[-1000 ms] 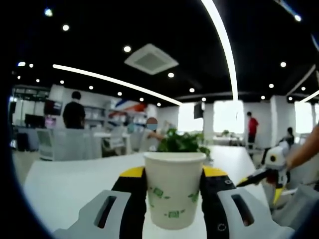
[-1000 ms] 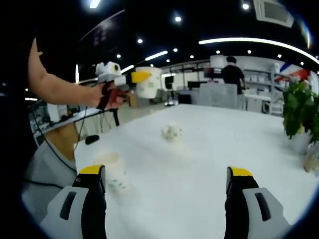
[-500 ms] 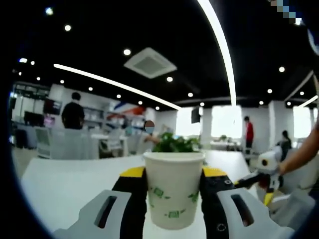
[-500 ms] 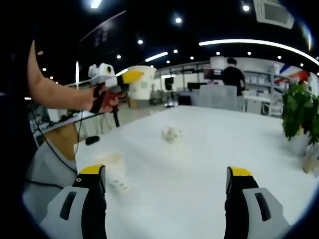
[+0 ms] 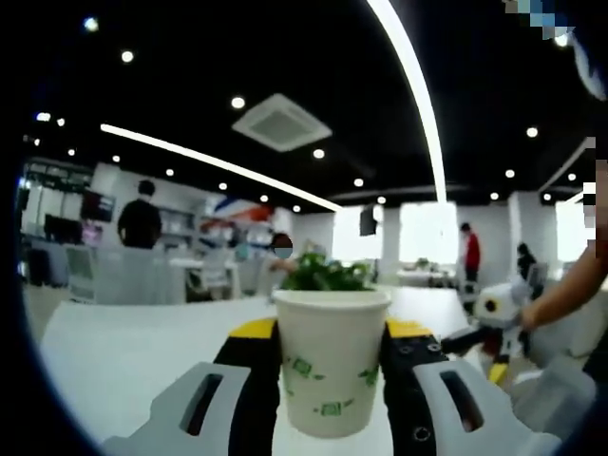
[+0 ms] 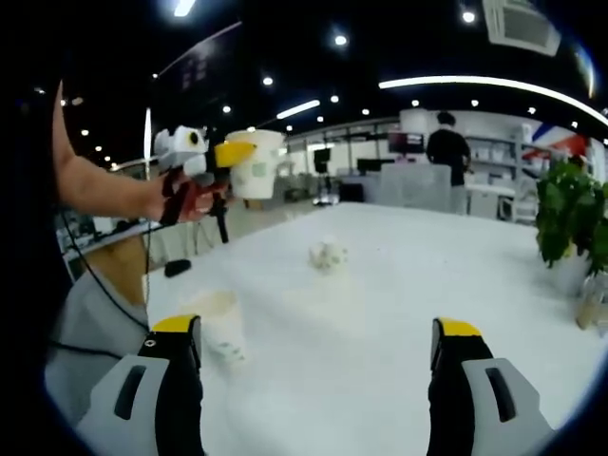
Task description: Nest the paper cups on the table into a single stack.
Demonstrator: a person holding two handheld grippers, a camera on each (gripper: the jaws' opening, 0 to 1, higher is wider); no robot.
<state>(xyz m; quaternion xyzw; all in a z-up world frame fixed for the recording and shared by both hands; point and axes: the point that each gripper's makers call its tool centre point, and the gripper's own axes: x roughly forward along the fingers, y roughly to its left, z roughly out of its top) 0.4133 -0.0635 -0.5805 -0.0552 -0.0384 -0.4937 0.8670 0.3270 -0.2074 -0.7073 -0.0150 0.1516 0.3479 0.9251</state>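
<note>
Left claw (image 5: 331,380) clamped on an upright paper cup (image 5: 332,361), jaws pressed to both its sides, held up above the white bench (image 5: 123,351); seen from the right gripper view, raised in the air at upper left (image 6: 255,163). Right claw (image 6: 318,380) spread wide apart, gripping nothing, low over the bench (image 6: 399,285). Second cup (image 6: 217,323) upright just beside its left jaw. Third cup (image 6: 328,254) lying on its side farther out, mid-bench. Potted plant (image 6: 570,228) at the right edge.

Right tongs (image 6: 318,356) open wide, nothing betw jaws. Left tongs (image 6: 231,157) up in air clamping paper cup (image 6: 255,163). Two more cups on table (image 6: 399,285): upright cup (image 6: 217,323) nr left jaw, tipped cup (image 6: 329,254) farther back.
</note>
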